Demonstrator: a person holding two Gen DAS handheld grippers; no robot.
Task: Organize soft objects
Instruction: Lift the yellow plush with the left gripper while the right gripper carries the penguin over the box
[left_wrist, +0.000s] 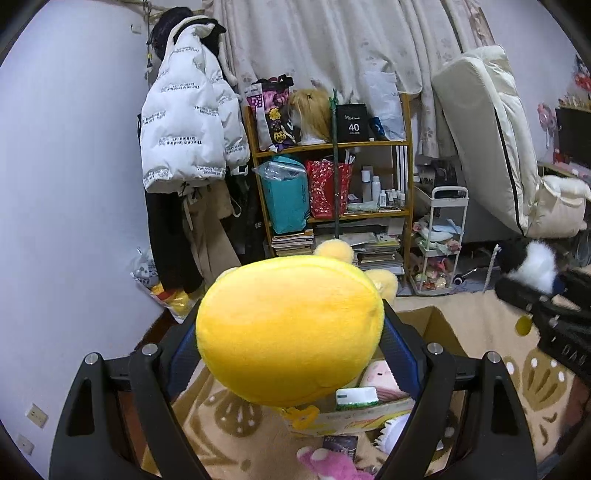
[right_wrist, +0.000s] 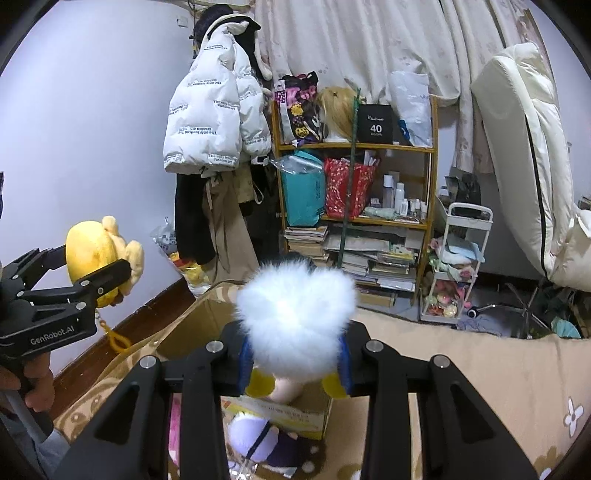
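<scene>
Mid-sort, I reckon: the left hand-held gripper (left_wrist: 291, 332) pinches a yellow plush (left_wrist: 288, 328) and the right hand-held gripper (right_wrist: 295, 354) pinches a white fluffy toy (right_wrist: 295, 321), both above the box (right_wrist: 195, 325). More plushies lie beside the box.

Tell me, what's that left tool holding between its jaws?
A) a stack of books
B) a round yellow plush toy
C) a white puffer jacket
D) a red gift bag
B: the left gripper has its jaws clamped on either side of the yellow plush toy, lifted above the cardboard box.
</scene>
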